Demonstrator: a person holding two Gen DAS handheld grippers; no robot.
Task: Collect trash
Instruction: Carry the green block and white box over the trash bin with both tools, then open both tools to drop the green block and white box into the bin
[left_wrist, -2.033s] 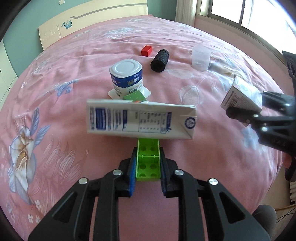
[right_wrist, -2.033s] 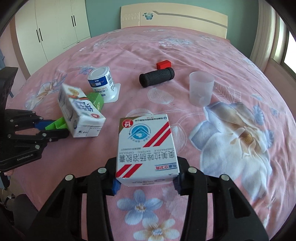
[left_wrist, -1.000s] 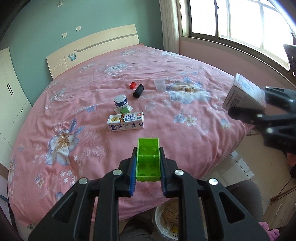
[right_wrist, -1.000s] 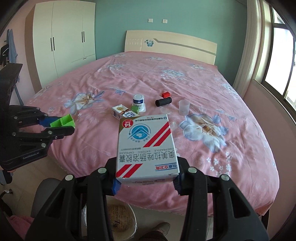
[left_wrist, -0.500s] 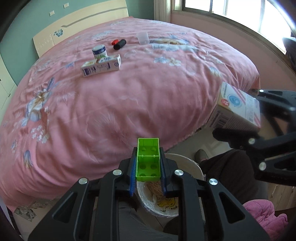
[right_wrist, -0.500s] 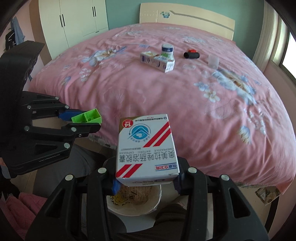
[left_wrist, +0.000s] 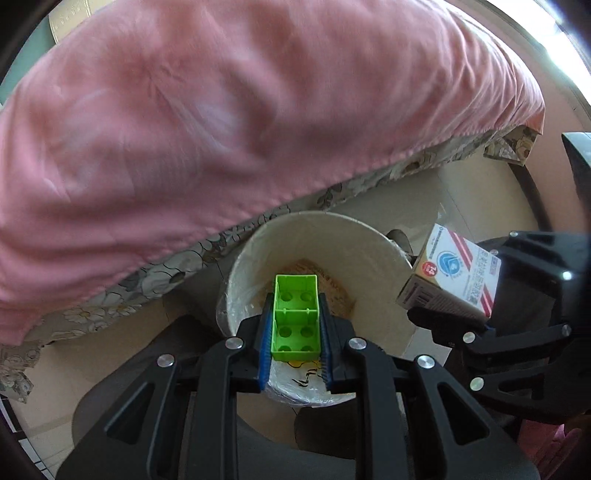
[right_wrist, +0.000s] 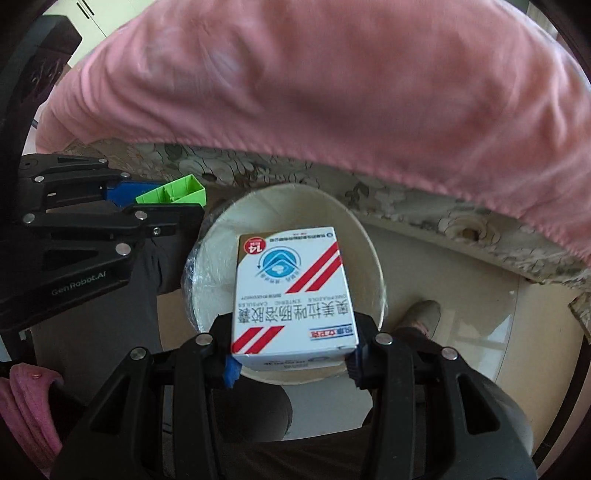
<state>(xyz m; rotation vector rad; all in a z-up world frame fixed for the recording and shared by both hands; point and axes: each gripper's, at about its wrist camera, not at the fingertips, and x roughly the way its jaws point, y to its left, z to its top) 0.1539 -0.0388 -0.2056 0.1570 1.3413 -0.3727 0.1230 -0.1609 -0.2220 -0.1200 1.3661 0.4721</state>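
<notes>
Trash first: two pieces, both held over the bin, neither dropped yet. Largest thing in view is the bed (left_wrist: 258, 110), pink sheet draped over its edge, filling the far half of both wrist views; a floral skirt hangs below the sheet hem. Motion blur on the fabric.

Waste bin (left_wrist: 369, 251), cream-coloured, round, with a clear plastic liner (right_wrist: 195, 273) folded over its rim, stands on the pale floor just near of the bed edge. Something tan lies at the bottom; I cannot tell what it is.

Medicine box (right_wrist: 291, 295), white with red diagonal stripes and a blue round logo, is clamped by its sides between the blue pads of the right gripper (right_wrist: 291, 360). In the right wrist view it hangs directly above the bin's mouth. In the left wrist view the same box (left_wrist: 454, 273) sits at the bin's right rim, tilted.

Green plastic block (left_wrist: 295, 317), open underside with round sockets facing the camera, is pinched between the left gripper (left_wrist: 295, 365) pads, over the near part of the bin opening.

A shoe (right_wrist: 421, 314) rests on the floor right of the bin. Pink cloth (right_wrist: 29, 406) shows at the near left.
</notes>
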